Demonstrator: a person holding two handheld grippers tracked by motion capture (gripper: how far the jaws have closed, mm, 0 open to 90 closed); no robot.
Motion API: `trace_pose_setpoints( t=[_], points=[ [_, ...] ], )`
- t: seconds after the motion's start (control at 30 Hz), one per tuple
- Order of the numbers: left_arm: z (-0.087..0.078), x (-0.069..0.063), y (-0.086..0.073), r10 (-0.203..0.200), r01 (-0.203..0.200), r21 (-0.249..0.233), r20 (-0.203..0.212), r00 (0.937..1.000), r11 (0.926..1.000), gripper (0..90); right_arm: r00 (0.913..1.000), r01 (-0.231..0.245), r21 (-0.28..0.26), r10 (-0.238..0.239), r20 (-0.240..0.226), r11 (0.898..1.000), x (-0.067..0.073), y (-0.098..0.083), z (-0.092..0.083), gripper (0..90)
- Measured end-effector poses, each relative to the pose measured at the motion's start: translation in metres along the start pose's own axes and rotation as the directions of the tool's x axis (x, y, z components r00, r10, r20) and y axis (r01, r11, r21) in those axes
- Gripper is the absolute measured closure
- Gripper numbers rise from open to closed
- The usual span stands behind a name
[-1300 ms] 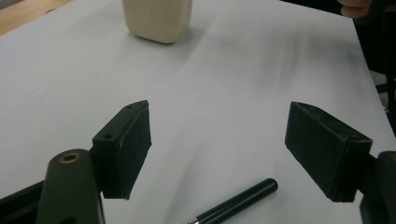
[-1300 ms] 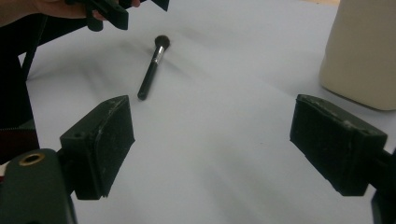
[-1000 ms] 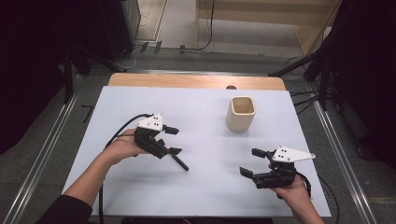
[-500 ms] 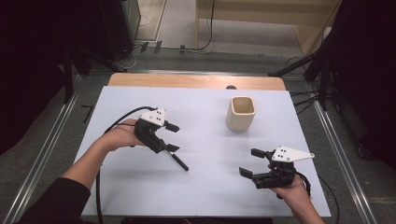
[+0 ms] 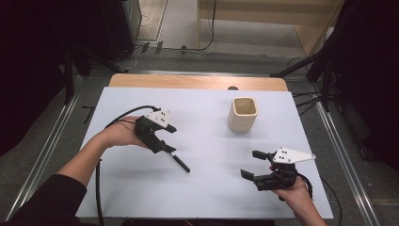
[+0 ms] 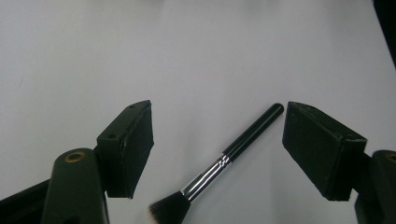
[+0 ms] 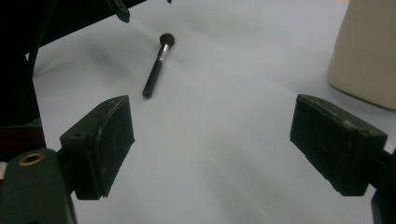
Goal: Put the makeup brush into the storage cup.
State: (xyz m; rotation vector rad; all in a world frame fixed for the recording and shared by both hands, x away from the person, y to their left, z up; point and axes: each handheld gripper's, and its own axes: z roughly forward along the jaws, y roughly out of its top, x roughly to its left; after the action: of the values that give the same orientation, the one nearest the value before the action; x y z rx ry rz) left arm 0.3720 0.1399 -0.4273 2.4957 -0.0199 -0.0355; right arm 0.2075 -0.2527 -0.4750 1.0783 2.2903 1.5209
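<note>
Brush (image 5: 179,162) flat on the white table (image 5: 207,193), left of centre, handle toward the near right, bristles tucked under the left gripper (image 5: 162,143); jaws spread wide, straddling the ferrule, nothing pinched. Left gripper drawn in and lowered over the brush since a second ago, likely set to close; right gripper (image 5: 254,165) unmoved at near right, jaws also agape. Cream cup (image 5: 243,114) far right of centre; dim room, cabling beyond.

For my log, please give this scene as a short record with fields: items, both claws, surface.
item in hand: makeup brush, lying flat on the sheet, between the open jaws, not gripped
left claw: open, low over the brush
right claw: open, holds nothing, apart from the brush
cup: beige, upright, on the far right part
surface: white sheet on a wooden table
</note>
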Motion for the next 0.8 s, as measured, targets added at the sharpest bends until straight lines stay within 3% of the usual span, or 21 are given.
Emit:
trace_pose_setpoints(
  t=[0.33, 0.47, 0.6, 0.8],
  points=[
    [-0.004, -0.001, 0.009, 0.077, -0.076, 0.079, -0.021, 0.9968, 0.994, 27.0, 1.0, 0.001, 0.003, -0.001, 0.0, 1.0, 0.0, 0.0, 0.001, 14.7],
    [-0.004, -0.001, 0.012, 0.135, -0.132, 0.119, -0.011, 0.9908, 0.9841, 28.8, 1.0, 0.002, 0.007, -0.002, 0.002, 1.0, 0.0, 0.0, 0.001, 14.7],
    [-0.006, 0.001, 0.019, 0.159, -0.159, 0.145, 0.009, 0.9872, 0.9766, 28.8, 1.0, 0.004, 0.01, -0.004, 0.0, 1.0, 0.001, 0.0, 0.001, 14.7],
    [-0.009, 0.002, 0.026, 0.221, -0.22, 0.186, 0.02, 0.9752, 0.9574, 28.5, 1.0, 0.008, 0.013, -0.008, -0.001, 1.0, 0.001, 0.0, 0.001, 14.6]
  ],
)
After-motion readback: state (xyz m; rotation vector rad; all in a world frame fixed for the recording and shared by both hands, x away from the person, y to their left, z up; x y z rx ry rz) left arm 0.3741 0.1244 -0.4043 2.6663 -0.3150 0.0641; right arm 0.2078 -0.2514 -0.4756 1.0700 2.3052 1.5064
